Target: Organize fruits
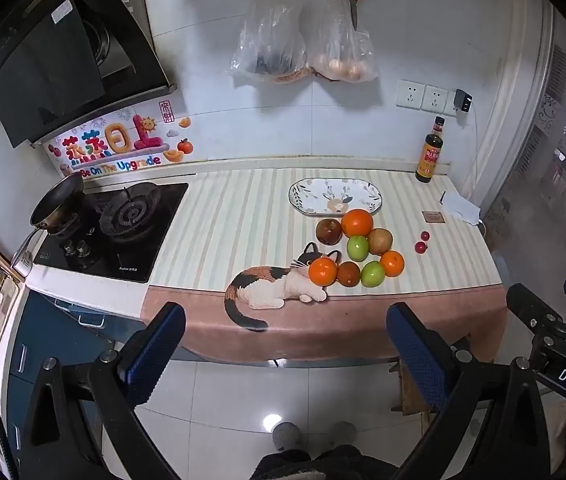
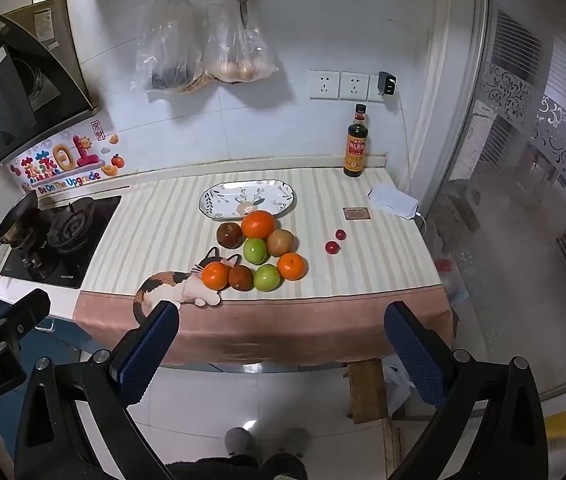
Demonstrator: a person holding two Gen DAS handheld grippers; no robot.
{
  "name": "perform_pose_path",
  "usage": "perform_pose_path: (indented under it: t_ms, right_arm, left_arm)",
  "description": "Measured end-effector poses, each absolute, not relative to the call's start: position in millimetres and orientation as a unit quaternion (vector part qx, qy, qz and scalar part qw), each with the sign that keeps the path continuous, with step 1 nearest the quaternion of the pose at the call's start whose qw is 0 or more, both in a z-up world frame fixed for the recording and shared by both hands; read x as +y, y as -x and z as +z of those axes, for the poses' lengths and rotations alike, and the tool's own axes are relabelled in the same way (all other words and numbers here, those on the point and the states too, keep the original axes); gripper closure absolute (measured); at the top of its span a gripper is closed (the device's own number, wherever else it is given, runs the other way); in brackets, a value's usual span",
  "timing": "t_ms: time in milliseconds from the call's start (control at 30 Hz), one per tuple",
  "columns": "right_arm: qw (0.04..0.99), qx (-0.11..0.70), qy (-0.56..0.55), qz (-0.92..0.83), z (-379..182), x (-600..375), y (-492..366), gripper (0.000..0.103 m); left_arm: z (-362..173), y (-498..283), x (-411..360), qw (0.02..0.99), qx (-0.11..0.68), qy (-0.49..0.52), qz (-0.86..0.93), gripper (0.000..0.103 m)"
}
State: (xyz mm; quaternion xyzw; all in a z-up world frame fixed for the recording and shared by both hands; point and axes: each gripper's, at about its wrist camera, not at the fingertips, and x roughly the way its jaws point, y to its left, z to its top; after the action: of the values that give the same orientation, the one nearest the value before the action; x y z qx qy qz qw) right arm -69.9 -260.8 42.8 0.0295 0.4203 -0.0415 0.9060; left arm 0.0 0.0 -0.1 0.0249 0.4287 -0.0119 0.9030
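While both grippers hang over the tiled floor in front of the table, neither touches any fruit. At the bottom of the left wrist view, the left gripper (image 1: 285,354) points toward the table's near edge with its blue-padded fingers (image 1: 155,354) spread wide and nothing between them; the right gripper's body shows at the right edge of that frame. At the bottom of the right wrist view, the right gripper (image 2: 281,354) sits level with the same edge, its fingers (image 2: 415,354) likewise wide apart and empty.

On the striped cloth of the table (image 2: 163,216), near frame centre, the fruits lie in a tight cluster: a large orange (image 2: 258,224) at the back, a dark brown fruit (image 2: 229,235) to its left, a tan fruit (image 2: 281,242) to its right, a green apple (image 2: 255,250) between them, and a front row of small orange (image 2: 215,275), brown fruit (image 2: 240,277), second green apple (image 2: 267,277) and another orange (image 2: 292,266). Two small red fruits (image 2: 335,241) lie apart to the right. An oval patterned plate (image 2: 219,196) sits just behind the cluster. A sauce bottle (image 2: 355,144) stands upright at the back wall, and the gas stove (image 2: 63,224) with a pan occupies the left side
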Motion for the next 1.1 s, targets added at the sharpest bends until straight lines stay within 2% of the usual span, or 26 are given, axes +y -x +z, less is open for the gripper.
perform_pose_path:
  t_ms: [1100]
  right_arm:
    - [0.912, 0.407, -0.042, -0.029, 56, -258, 74, 0.0]
  left_arm:
    - [10, -9, -7, 0.907, 0.421, -0.027, -0.017, 0.0]
